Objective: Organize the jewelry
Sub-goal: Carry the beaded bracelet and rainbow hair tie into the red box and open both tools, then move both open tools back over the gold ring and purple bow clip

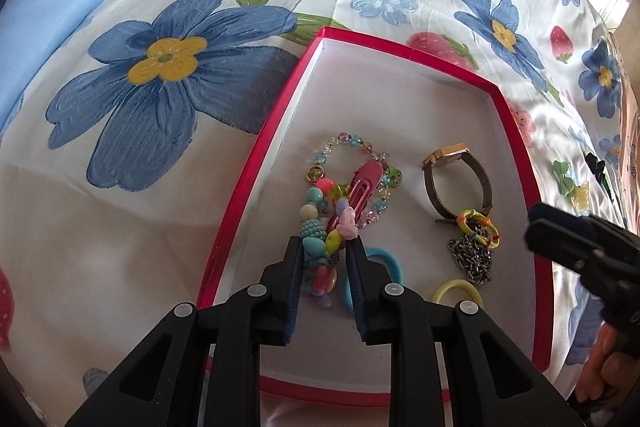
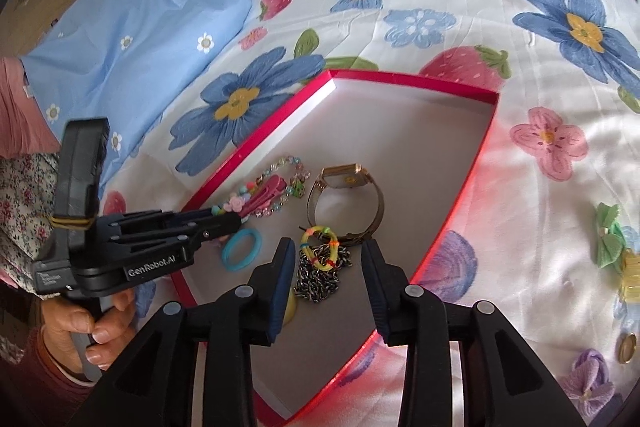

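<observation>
The left gripper (image 1: 325,247) has its jaws close together around a chunky bead bracelet (image 1: 316,247) near the left edge of the red box (image 1: 256,163). The right gripper (image 2: 328,259) is half open and empty, just above a metal chain (image 2: 320,277) lying on the box floor, with a watch (image 2: 348,195) just beyond it.

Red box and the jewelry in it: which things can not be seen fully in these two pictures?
- Yellow hair tie: right wrist view, mostly behind a finger pad.
- Bead bracelet: left wrist view, lower end between the left gripper fingers.
- Red box: near rim hidden by gripper bodies, both views.
- Gold ring: too small.
</observation>
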